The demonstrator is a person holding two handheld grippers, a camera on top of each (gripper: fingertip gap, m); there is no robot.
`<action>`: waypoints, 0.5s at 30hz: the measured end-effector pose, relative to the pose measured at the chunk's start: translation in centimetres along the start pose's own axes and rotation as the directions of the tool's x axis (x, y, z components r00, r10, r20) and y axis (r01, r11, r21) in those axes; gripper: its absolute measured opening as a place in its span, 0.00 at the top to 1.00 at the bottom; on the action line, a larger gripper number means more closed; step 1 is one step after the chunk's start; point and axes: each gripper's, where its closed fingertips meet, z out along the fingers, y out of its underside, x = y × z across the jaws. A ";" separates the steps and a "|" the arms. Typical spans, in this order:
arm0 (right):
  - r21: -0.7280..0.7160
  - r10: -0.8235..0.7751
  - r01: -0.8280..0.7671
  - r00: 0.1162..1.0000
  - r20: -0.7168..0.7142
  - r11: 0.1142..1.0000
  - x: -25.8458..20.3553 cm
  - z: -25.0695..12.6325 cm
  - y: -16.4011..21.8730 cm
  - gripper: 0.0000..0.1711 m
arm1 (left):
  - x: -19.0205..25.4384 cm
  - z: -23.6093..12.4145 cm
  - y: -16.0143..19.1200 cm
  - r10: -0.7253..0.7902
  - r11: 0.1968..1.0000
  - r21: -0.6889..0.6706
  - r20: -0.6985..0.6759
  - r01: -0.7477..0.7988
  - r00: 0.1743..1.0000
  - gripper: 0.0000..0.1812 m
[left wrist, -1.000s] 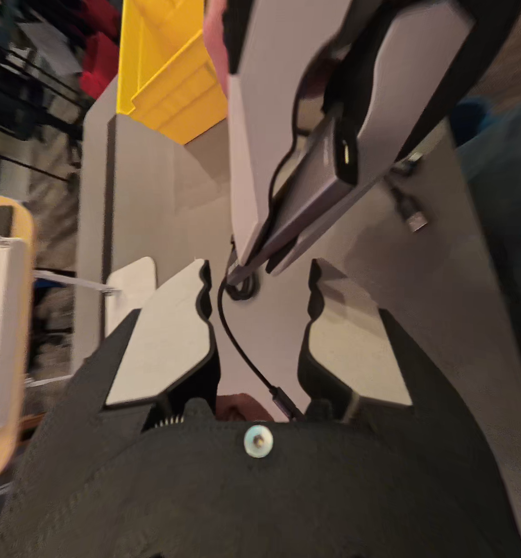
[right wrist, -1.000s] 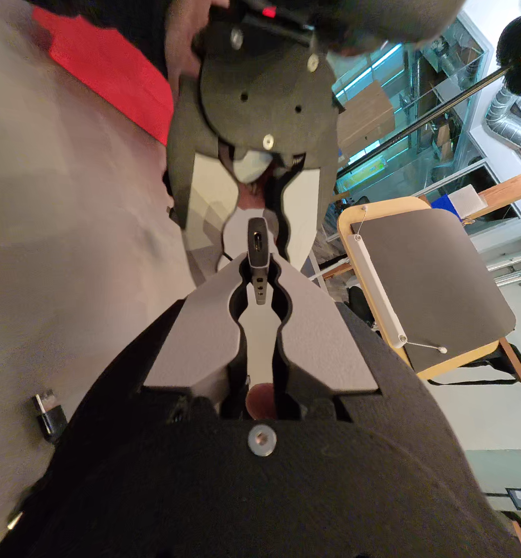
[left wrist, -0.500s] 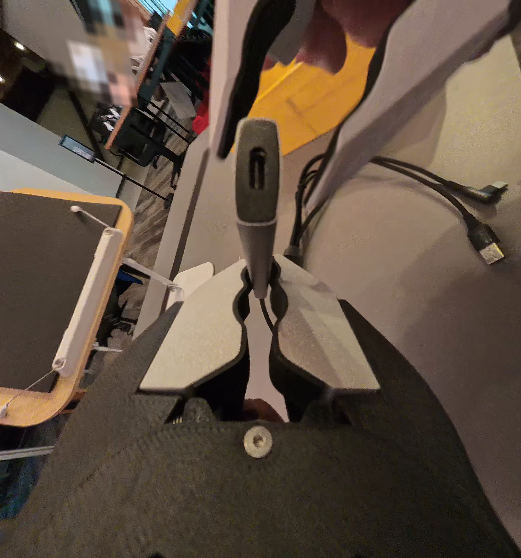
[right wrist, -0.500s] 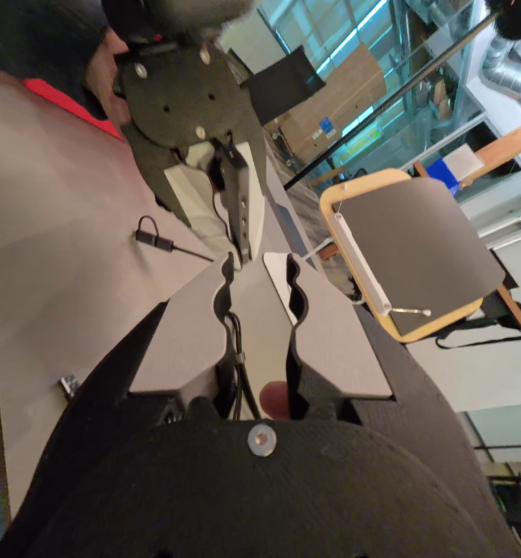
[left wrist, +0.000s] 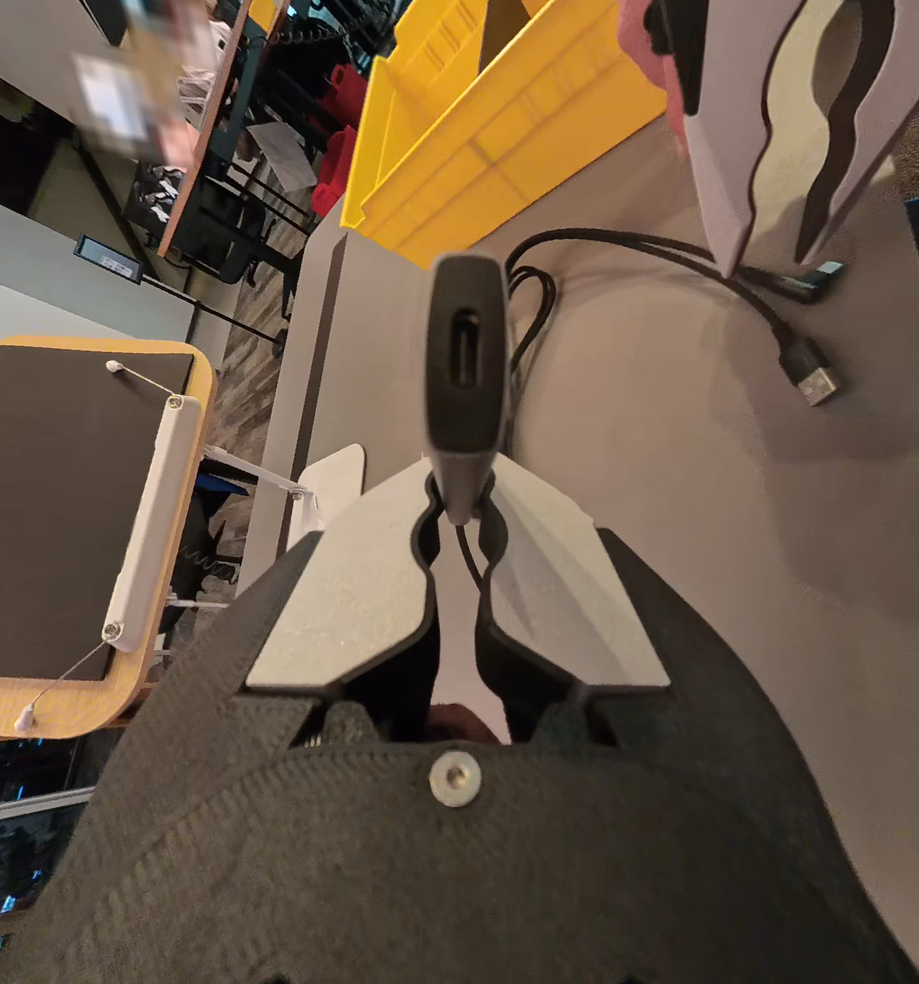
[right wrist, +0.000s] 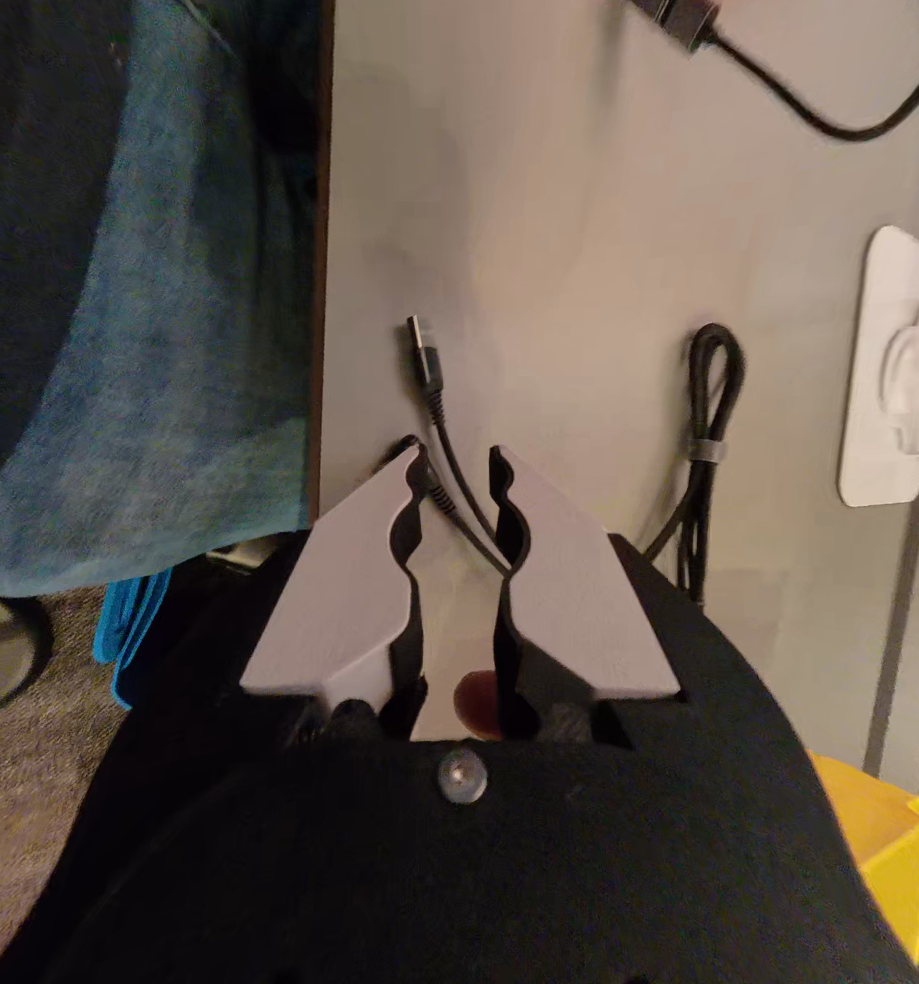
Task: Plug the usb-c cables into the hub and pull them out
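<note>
Black textured gripper bodies, pale grey wavy-edged jaws, one silver screw each.

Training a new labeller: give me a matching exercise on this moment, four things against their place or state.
Things:
1. hub
2. left claw
3. right claw
4. yellow bin

States:
A. open, holding nothing, over two cable ends on the table
B. at the table's far edge
C. shut on something
D. held upright, empty port facing the camera

Pairs: 1-D, 2-C, 3-A, 4-B
</note>
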 end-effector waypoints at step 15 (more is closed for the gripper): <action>-0.038 0.431 -0.430 0.902 0.012 0.902 2.1 4.7 -0.4 1.00 | 1.9 -1.0 0.6 -0.014 1.000 0.001 -0.004 0.014 1.000 0.95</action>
